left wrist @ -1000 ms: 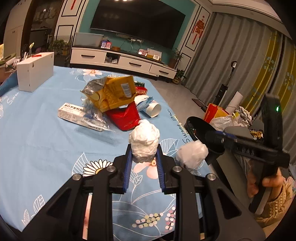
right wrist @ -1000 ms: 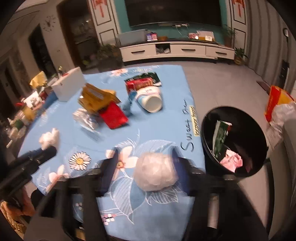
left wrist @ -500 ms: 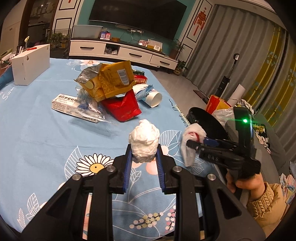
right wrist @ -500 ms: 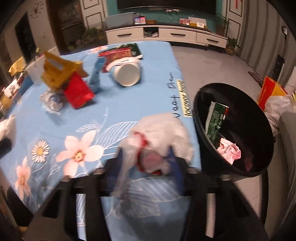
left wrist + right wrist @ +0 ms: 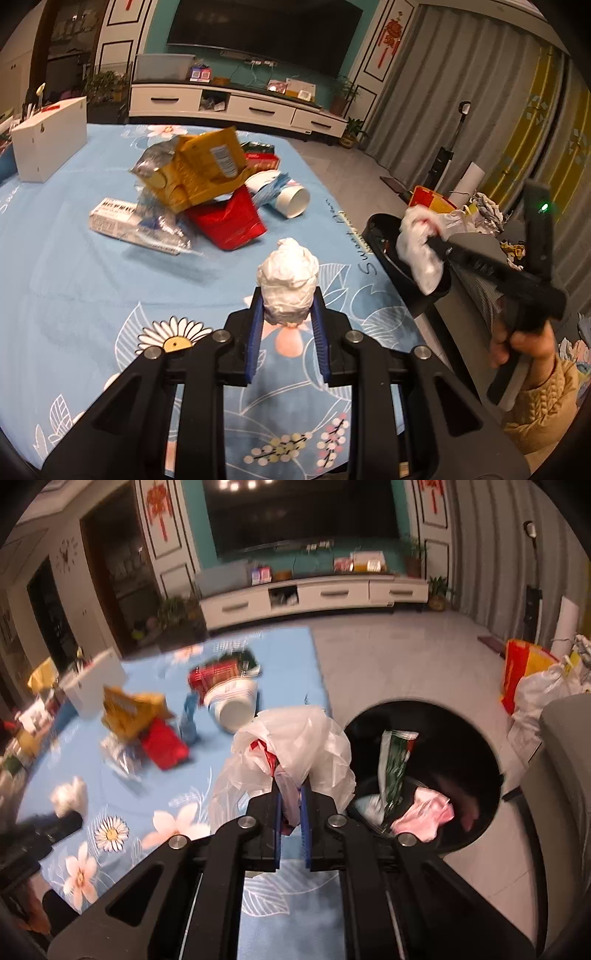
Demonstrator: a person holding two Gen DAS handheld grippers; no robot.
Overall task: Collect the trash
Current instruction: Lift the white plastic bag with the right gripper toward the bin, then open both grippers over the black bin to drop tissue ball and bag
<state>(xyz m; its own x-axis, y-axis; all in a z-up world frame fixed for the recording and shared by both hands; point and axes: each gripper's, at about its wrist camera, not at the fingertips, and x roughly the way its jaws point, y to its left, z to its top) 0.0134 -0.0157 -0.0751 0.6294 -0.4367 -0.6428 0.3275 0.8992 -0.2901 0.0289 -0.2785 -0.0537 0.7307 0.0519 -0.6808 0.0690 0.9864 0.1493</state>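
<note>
Counter [image 5: 66, 280]: light blue cloth, printed with white daisies, pink flowers, pale leaf outlines. Wad [image 5: 289, 284] white. Bag [image 5: 295, 746] translucent white, red print. Bin [image 5: 476, 746] black. Pouch [image 5: 231, 221] red; packet [image 5: 199, 166] yellow; cup [image 5: 288, 194] white. Tool [image 5: 287, 328] black, blue pads [image 5: 255, 332].

Ahead of me a dark television [image 5: 264, 35] hangs on a teal wall [image 5: 197, 524] above a long white cabinet [image 5: 236, 105]. Grey curtains [image 5: 450, 85] cover my right side. Pale floor tiles [image 5: 399, 657] reflect ceiling lights [image 5: 238, 483].
</note>
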